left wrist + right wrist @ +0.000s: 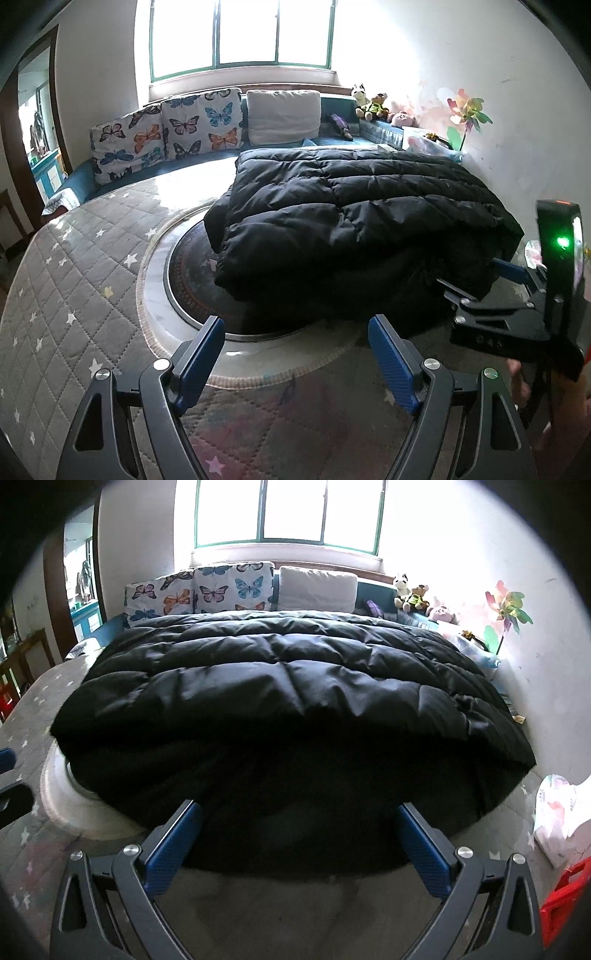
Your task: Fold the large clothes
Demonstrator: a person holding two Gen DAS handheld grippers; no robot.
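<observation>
Landmark: black puffer coat [354,225], folded in thick bundle on quilted star table cover [74,266], partly over round inset [173,280] at table centre.

Nearest, left gripper [295,350]: jaws spread, nothing between, short of coat's near-left edge; likely idle.

Right gripper [299,834]: jaws spread, straddling coat's near fold, pads not pressing; probably poised to take hem.

Beyond coat: butterfly cushions [166,133], then window [240,33].

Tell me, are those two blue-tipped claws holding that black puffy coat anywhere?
No. The left gripper and the right gripper both stand open at the near edge of the black coat, holding nothing.
</observation>
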